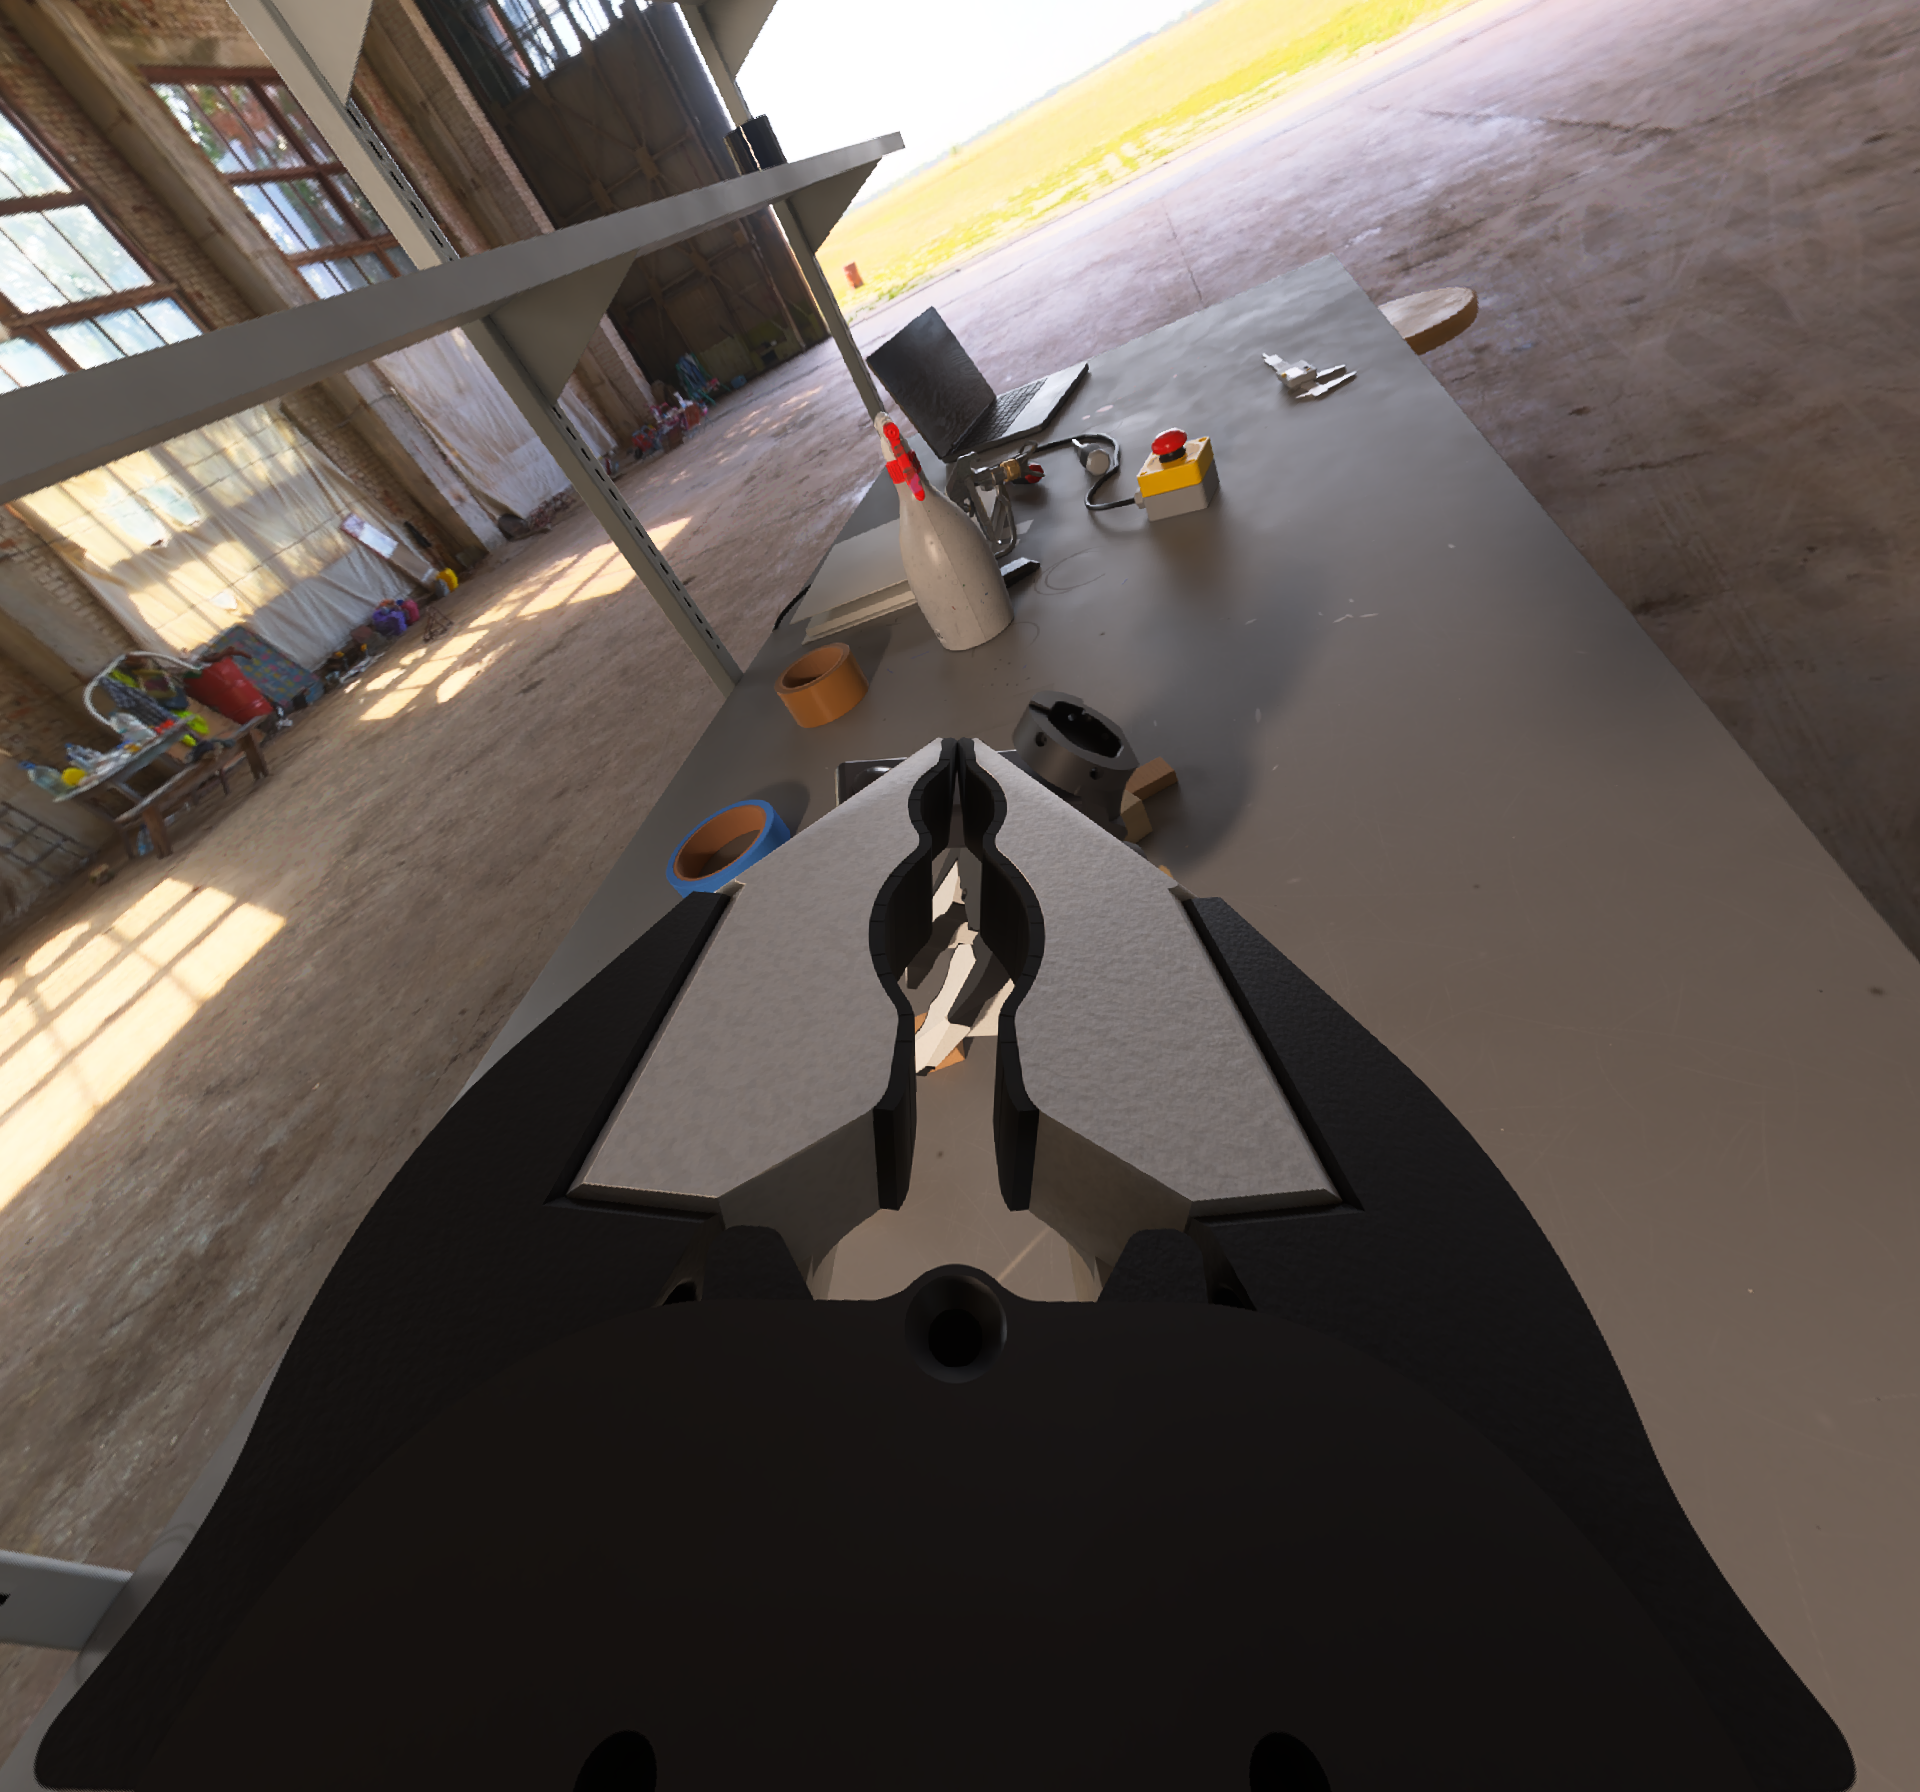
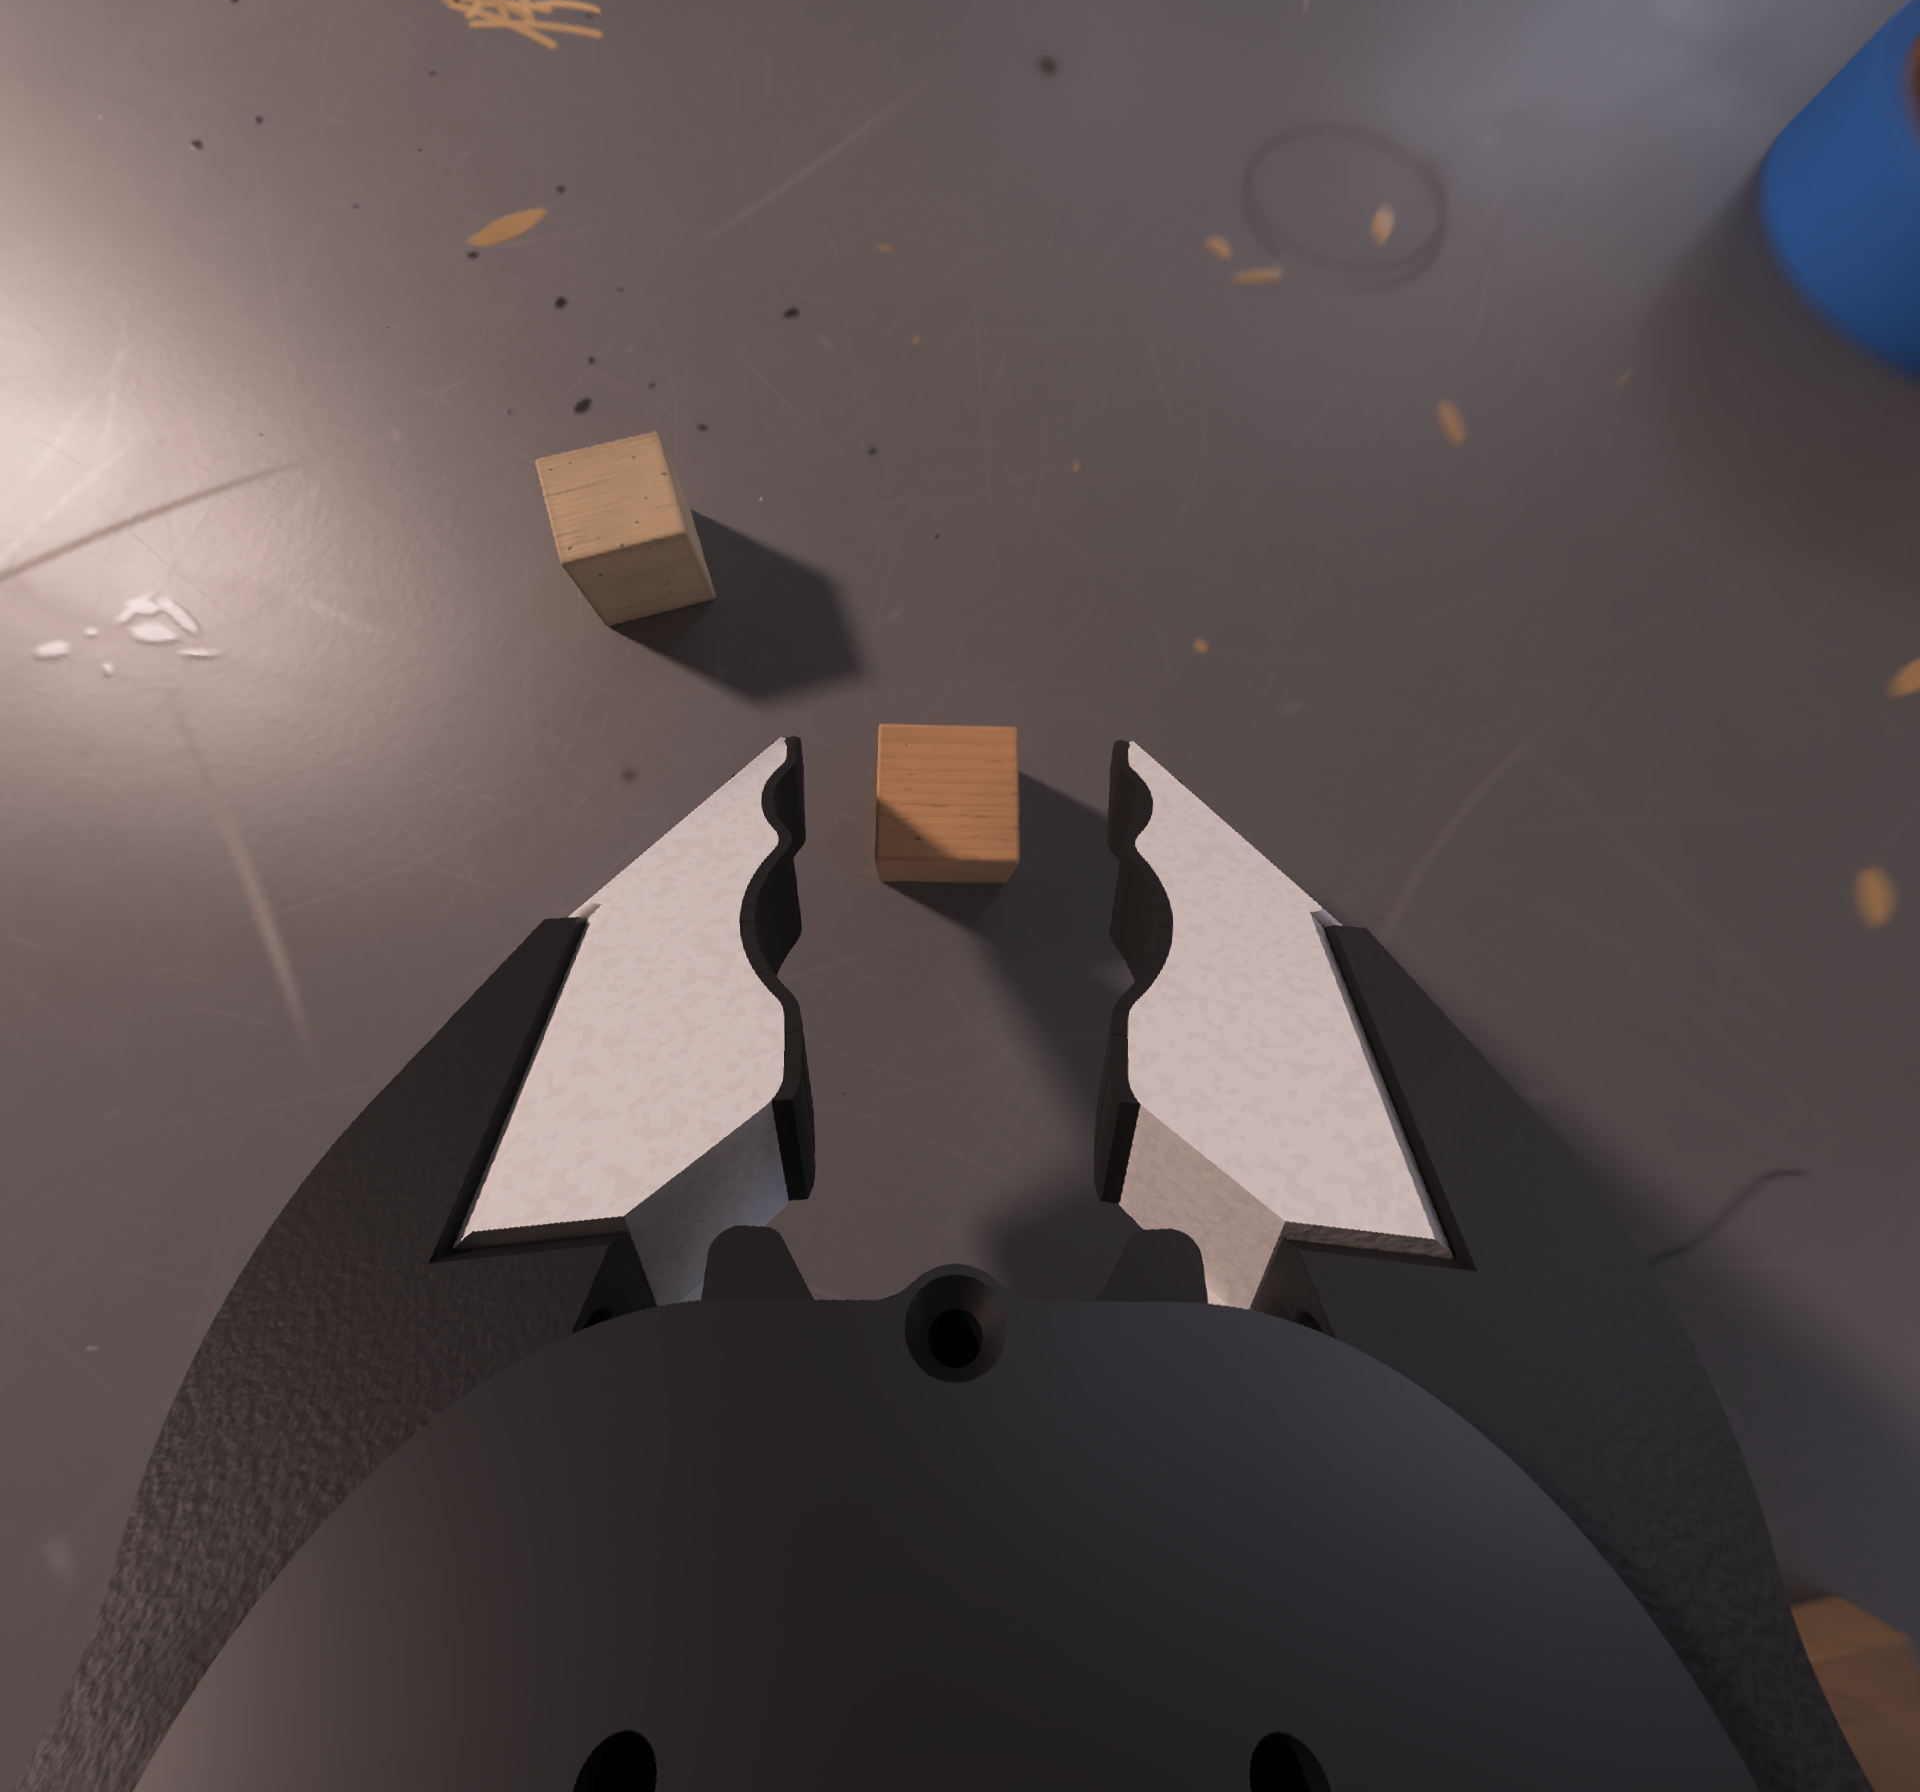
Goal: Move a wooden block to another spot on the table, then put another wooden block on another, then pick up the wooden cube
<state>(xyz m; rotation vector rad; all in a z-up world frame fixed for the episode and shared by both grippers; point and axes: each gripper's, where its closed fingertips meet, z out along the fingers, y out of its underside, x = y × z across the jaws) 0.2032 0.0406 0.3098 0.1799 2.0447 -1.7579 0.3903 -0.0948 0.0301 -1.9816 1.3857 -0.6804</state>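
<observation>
In the right wrist view, a small orange-brown wooden cube (image 2: pixel 945 802) rests on the grey table (image 2: pixel 1351 599). My right gripper (image 2: pixel 956 753) is open, pointing down, with one fingertip on each side of the cube and not touching it. A paler wooden block (image 2: pixel 623 527) stands on the table farther ahead and to the left. In the left wrist view, my left gripper (image 1: pixel 956 750) is shut with nothing between its tips and hovers above the table. Just beyond it are the right gripper's dark body (image 1: pixel 1075 755) and some pale wooden pieces (image 1: pixel 1148 792).
A blue tape roll (image 1: pixel 727 843) lies near the table's left edge and shows in the right wrist view (image 2: pixel 1849 215). Farther along are a brown tape roll (image 1: pixel 821 686), a white spray bottle (image 1: pixel 951 568), a laptop (image 1: pixel 956 386) and a yellow button box (image 1: pixel 1177 475). A grey shelf post (image 1: pixel 644 537) stands at the left edge.
</observation>
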